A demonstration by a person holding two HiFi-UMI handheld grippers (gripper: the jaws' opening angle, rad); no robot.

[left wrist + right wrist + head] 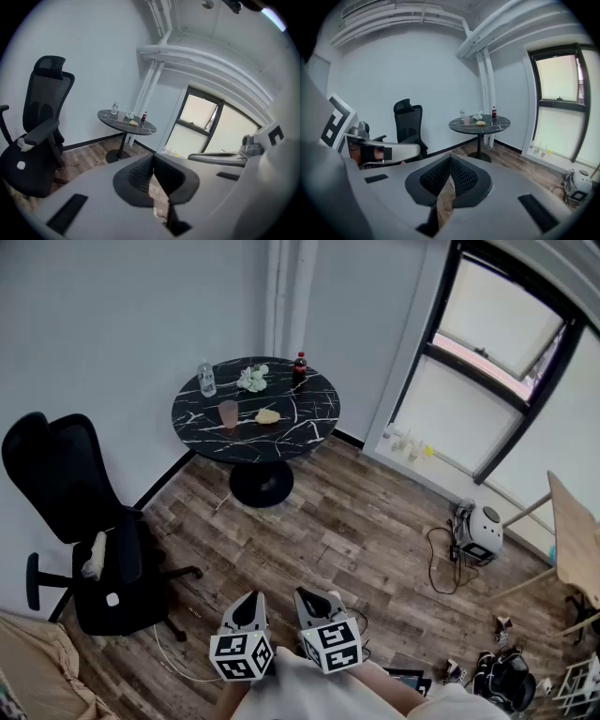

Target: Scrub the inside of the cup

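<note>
Now | left gripper (153, 158): jaws closed together, holding nothing | right gripper (450, 161): same, empty | cup (228, 413): upright on the table (314, 423), well apart from both grippers

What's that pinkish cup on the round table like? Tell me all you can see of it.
The cup is a small pinkish, see-through tumbler, seemingly plastic, no handle visible. It stands upright on the round black marble-patterned table, beside a yellowish sponge and apart from it. Only the tabletop touches it; its contents are too distant to tell.
</note>
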